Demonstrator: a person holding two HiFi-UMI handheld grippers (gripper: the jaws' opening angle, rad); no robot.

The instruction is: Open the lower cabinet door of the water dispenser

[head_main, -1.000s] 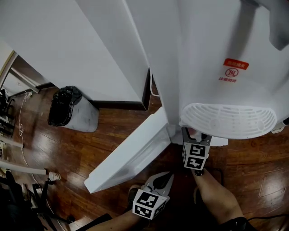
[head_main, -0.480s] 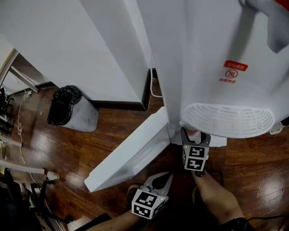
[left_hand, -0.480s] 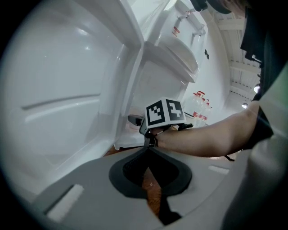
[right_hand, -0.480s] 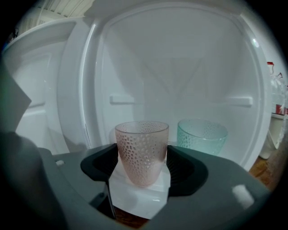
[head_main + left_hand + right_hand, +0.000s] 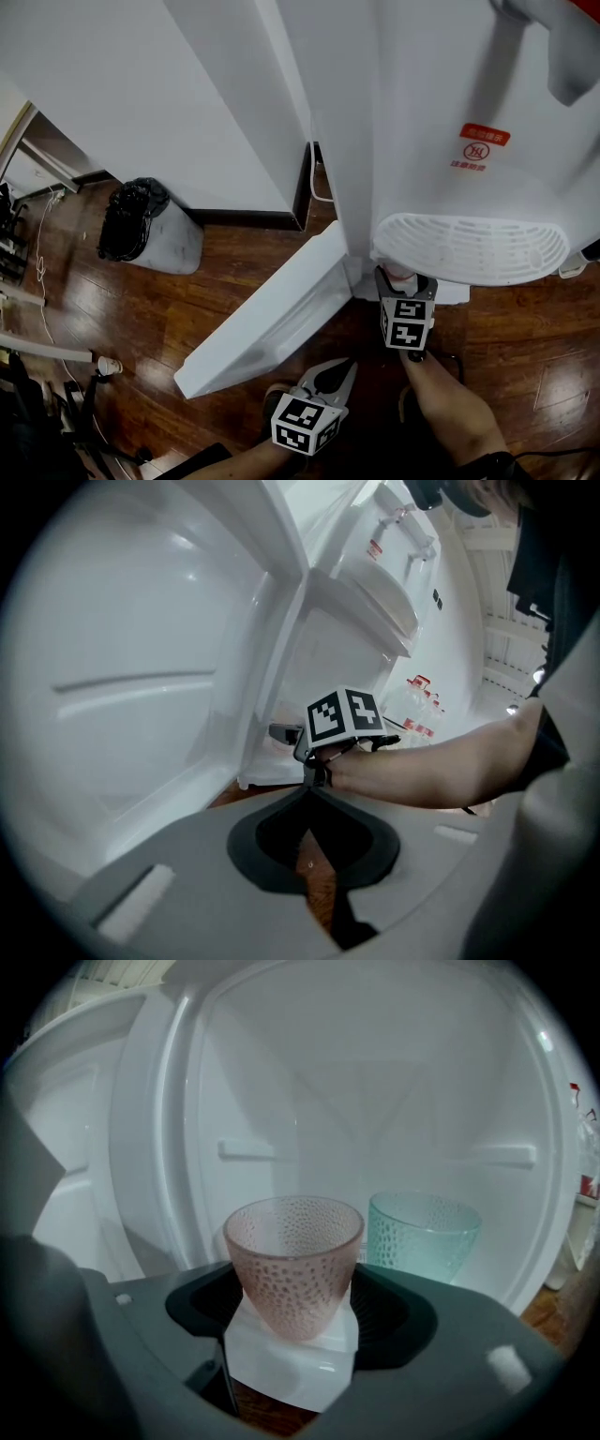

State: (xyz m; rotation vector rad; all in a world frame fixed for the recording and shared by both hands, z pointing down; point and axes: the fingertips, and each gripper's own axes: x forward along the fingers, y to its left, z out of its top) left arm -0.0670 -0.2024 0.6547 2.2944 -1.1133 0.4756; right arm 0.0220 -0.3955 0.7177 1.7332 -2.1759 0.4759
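White plastic fills most of the head view: the water dispenser (image 5: 450,94) stands on a wooden floor (image 5: 234,253), and its lower cabinet door (image 5: 272,314) is already swung wide to the left, its free edge out over the boards. The right gripper (image 5: 404,277) reaches into the open cabinet just under the drip tray (image 5: 469,248). Its own view shows the jaws closed round a dimpled pink cup (image 5: 293,1260), one pad on each side of it, with a pale green cup (image 5: 424,1232) standing just behind and to the right on the cabinet floor. The left gripper (image 5: 347,367) hangs lower, in front of the cabinet and beside the door's inner face — its jaws are together, tips meeting, with nothing between them. A bin with a black liner (image 5: 150,230) stands against the wall, well apart.
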